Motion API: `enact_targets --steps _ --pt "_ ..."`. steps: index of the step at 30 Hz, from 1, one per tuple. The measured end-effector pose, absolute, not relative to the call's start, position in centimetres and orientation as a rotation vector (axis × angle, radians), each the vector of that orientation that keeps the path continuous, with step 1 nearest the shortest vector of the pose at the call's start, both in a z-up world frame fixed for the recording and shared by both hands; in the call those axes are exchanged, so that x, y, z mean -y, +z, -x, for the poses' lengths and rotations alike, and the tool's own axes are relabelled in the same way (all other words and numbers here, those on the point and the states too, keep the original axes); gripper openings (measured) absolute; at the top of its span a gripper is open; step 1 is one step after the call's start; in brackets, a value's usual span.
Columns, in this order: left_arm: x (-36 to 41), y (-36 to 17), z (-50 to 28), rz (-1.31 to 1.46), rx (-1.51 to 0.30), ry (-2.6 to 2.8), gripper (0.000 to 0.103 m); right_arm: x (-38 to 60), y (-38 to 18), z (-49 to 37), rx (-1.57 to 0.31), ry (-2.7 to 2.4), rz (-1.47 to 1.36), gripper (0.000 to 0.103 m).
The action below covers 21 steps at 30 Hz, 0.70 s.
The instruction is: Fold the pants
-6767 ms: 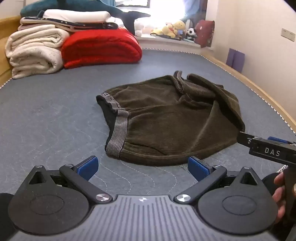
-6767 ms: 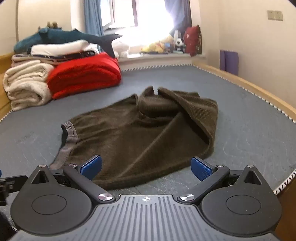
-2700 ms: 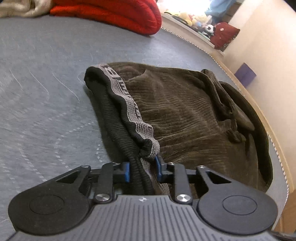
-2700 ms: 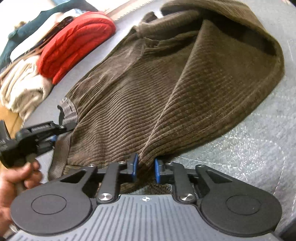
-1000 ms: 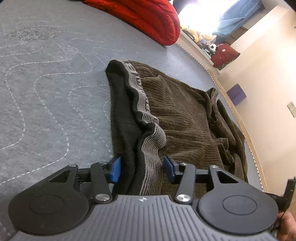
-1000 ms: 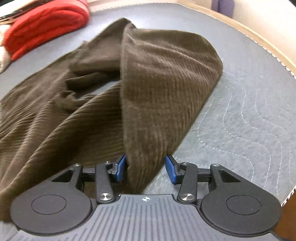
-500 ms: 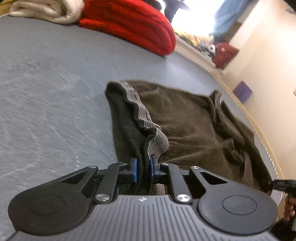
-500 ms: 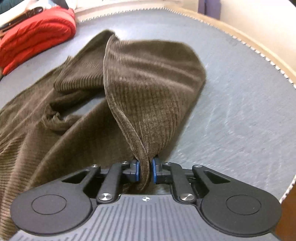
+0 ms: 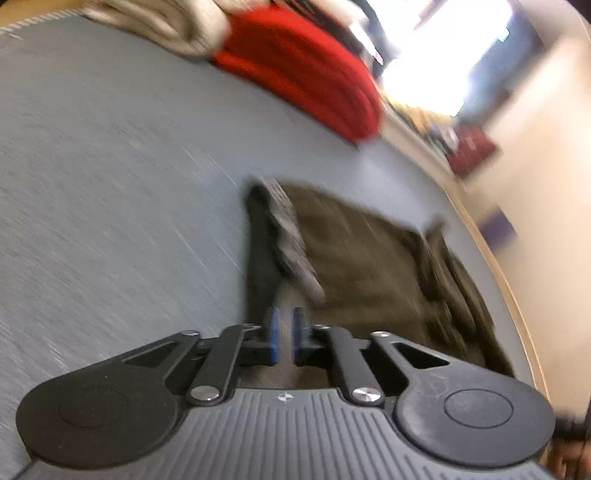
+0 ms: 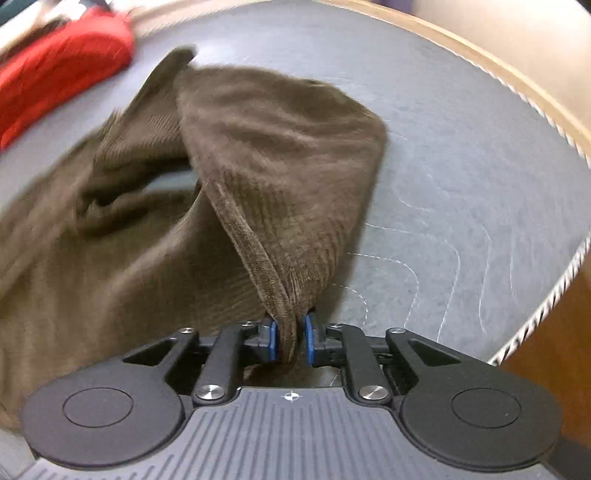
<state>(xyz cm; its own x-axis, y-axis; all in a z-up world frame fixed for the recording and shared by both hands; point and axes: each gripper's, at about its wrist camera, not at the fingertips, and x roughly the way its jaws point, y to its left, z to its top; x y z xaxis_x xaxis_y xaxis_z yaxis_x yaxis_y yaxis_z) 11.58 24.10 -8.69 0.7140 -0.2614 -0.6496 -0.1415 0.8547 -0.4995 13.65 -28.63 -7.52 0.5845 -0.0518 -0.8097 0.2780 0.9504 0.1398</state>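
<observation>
In the left wrist view the picture is blurred. The left gripper [image 9: 284, 338], black with blue pads, sits at the bottom centre of the frame. Its jaws have just been closing and now stand almost together, with only a narrow gap, and they pinch the waistband end of the dark brown corduroy pants [image 9: 369, 258]. The grey elastic waistband [image 9: 291, 240] runs from the pads up toward the middle of the frame, lifted a little above the grey quilted mattress [image 9: 110, 184]. The rest of the pants lies to the right of the waistband, reaching toward the wooden edge of the bed at the right. In the upper centre a folded red blanket [image 9: 306, 70] rests on the mattress, with a cream folded blanket [image 9: 162, 18] beside it at the upper left. At the lower right corner a part of a hand [image 9: 565, 461] shows.

In the right wrist view the right gripper [image 10: 290, 339] is at the bottom centre. Its jaws, after closing, have just been opening slightly, but the blue pads press on a bunched fold of the brown fabric. From the pads the cloth rises as a raised ridge toward the upper centre, and the other part of the pants spreads over the left half of the frame.
</observation>
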Motion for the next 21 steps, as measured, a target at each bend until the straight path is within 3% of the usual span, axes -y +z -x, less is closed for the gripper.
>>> enact_targets --steps 3,7,13,15,17,19,21 --pt "-22.0 -8.7 -11.8 0.489 -0.794 -0.131 0.023 28.7 -5.7 -13.6 -0.878 -0.195 -0.279 0.028" --pt "-20.2 -8.9 -11.7 0.443 -0.806 -0.233 0.03 28.5 -2.8 -11.9 -0.766 -0.183 -0.179 0.028" --pt "-17.4 -12.4 -12.8 0.304 -1.058 -0.179 0.038 31.8 1.3 -9.8 -0.656 -0.268 -0.209 0.03" --pt "-16.9 -12.2 -12.8 0.273 -1.036 -0.175 0.046 33.1 2.3 -8.8 -0.597 -0.259 -0.233 0.031" --pt "-16.3 -12.0 -12.7 0.265 -1.022 -0.171 0.048 33.5 3.0 -8.5 -0.559 -0.259 -0.237 0.034" --pt "-15.9 -11.6 -12.5 0.252 -0.992 -0.169 0.049 33.7 3.5 -8.1 -0.535 -0.256 -0.238 0.045" --pt "-15.6 -11.2 -12.0 0.219 -0.958 -0.172 0.052 33.7 3.3 -8.1 -0.534 -0.251 -0.229 0.045"
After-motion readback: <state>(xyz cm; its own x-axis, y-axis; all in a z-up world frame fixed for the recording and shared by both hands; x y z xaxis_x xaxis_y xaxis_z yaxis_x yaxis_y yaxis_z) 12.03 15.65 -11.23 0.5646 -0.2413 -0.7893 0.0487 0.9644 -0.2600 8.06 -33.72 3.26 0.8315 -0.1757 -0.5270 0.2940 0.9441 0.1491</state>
